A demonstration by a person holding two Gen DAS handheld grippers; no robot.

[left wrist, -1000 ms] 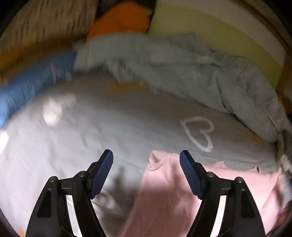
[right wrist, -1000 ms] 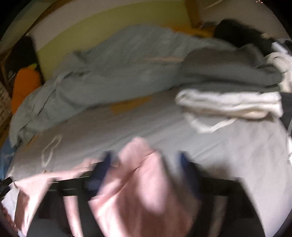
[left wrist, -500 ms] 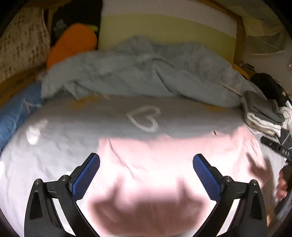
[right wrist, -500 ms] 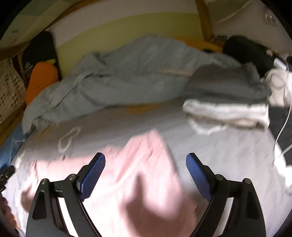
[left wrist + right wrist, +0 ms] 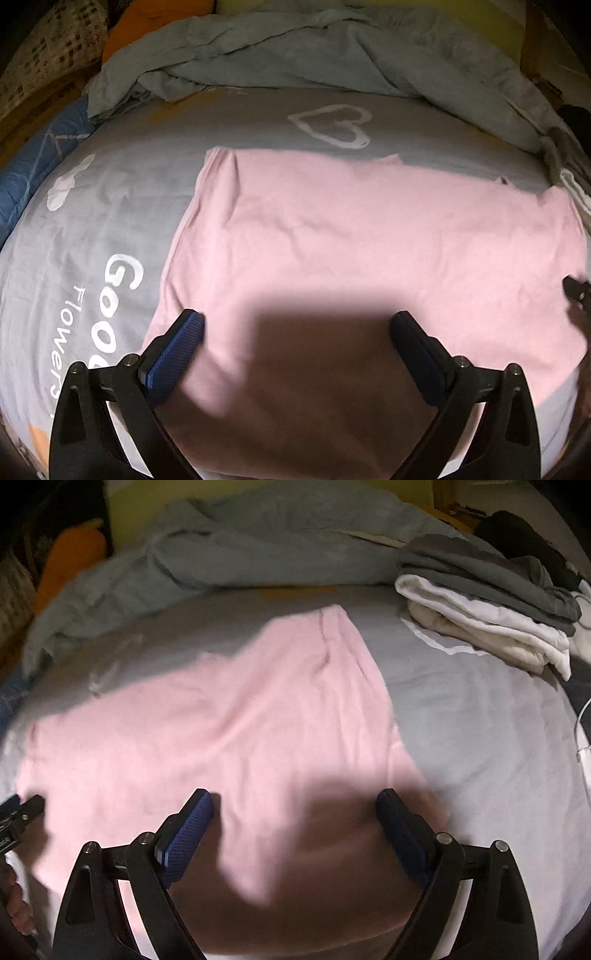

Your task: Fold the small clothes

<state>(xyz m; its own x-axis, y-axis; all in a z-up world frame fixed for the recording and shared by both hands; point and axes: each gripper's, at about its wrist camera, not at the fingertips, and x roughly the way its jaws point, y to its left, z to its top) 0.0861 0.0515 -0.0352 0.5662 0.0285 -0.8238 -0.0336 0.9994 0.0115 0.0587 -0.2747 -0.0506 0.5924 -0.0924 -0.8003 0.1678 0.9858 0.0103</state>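
A pink shirt point(image 5: 351, 236) lies spread flat on the grey bed sheet point(image 5: 122, 206); it also shows in the right wrist view point(image 5: 229, 723). My left gripper point(image 5: 297, 336) is open and empty, low over the shirt's near left part. My right gripper point(image 5: 293, 814) is open and empty over the shirt's near right part. The right gripper's tip shows at the right edge of the left wrist view point(image 5: 576, 290), and the left gripper's tip at the left edge of the right wrist view point(image 5: 18, 812). Gripper shadows fall on the shirt.
A rumpled grey-blue duvet point(image 5: 314, 48) lies across the back of the bed. A stack of folded grey and white clothes point(image 5: 487, 594) sits at the back right. An orange plush point(image 5: 70, 557) and a blue pillow point(image 5: 26, 166) lie at the left.
Both grippers have come down lower over the shirt and stayed open. The pink shirt, bunched a second ago, now lies spread flat.
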